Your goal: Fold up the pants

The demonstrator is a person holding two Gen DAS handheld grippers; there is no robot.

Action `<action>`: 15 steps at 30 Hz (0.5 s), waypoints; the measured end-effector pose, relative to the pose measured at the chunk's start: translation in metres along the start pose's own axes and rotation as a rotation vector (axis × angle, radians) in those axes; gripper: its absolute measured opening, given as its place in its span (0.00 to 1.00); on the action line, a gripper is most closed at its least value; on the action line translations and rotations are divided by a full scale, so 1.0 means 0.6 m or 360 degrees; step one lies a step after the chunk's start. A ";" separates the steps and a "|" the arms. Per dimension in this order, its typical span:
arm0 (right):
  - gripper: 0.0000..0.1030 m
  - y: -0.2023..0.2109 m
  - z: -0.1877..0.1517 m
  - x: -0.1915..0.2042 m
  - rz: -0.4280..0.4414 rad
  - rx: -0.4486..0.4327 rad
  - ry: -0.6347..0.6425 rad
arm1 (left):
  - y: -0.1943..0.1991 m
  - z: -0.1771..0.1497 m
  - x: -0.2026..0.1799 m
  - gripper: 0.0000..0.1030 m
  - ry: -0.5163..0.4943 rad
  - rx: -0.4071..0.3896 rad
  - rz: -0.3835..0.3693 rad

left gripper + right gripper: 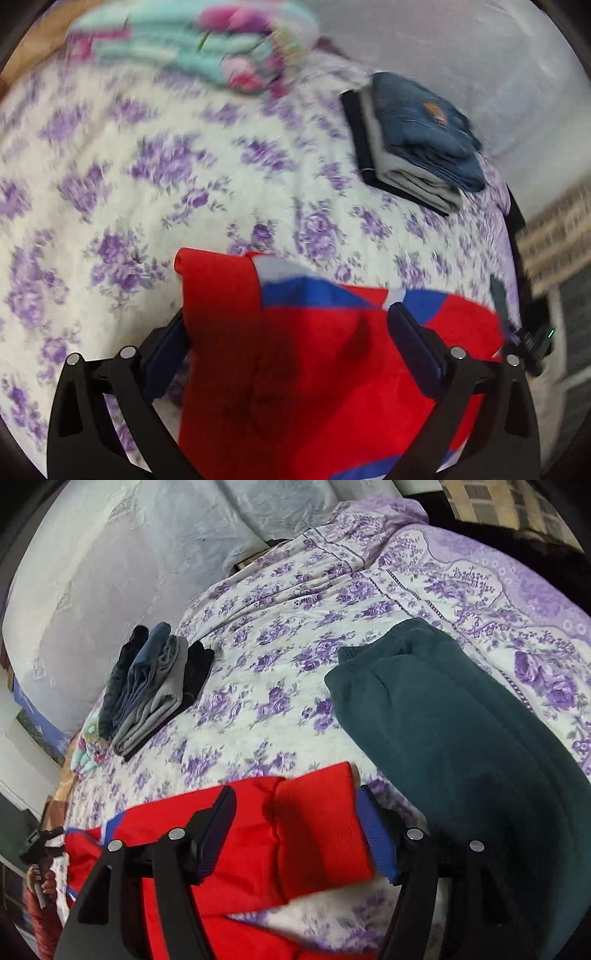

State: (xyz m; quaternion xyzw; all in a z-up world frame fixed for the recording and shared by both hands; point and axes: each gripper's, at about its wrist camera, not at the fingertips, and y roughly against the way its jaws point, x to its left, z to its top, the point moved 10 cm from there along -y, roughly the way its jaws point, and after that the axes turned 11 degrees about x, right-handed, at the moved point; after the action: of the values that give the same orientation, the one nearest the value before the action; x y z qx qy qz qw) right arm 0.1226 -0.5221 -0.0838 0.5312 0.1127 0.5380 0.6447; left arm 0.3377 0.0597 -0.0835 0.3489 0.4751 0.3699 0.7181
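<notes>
Right tool angled down, fingers spread astride red pants, left tool likewise, neither gripping.

bed with a purple-flowered bedspread fills most of it, pale textured wall right behind, checkered fabric past its far corner

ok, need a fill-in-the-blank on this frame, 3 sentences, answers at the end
1. The pants between the left gripper's open jaws are mostly ____ with blue and white panels.
2. The folded stack on the bed has ____ jeans on top.
3. In the right wrist view, the garment lying right of the right gripper is dark ____.

Missing words: red; blue; green
</notes>
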 end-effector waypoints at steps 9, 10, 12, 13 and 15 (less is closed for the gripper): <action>0.74 0.016 -0.009 0.008 0.0063 -0.0061 -0.0014 | -0.025 -0.250 -0.199 0.96 -0.0665 0.0274 -0.0336; 0.75 0.015 -0.008 0.010 0.0060 -0.0061 -0.0014 | -0.050 -0.277 -0.203 0.96 -0.0789 0.0320 -0.0130; 0.76 0.015 -0.007 0.012 0.0062 -0.0056 -0.0014 | -0.072 -0.287 -0.199 0.96 -0.0991 0.0262 0.0347; 0.76 0.018 -0.006 0.013 0.0068 -0.0059 -0.0010 | -0.064 -0.277 -0.198 0.96 -0.1032 0.0189 0.0487; 0.76 0.023 -0.004 0.014 0.0084 -0.0071 -0.0002 | -0.018 -0.233 -0.200 0.96 -0.1007 0.0000 0.0567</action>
State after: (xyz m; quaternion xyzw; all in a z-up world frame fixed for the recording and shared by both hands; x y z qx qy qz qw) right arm 0.1160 -0.5159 -0.0701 0.5197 0.0862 0.5570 0.6420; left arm 0.1753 -0.0281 -0.0845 0.5234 0.1611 0.3630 0.7539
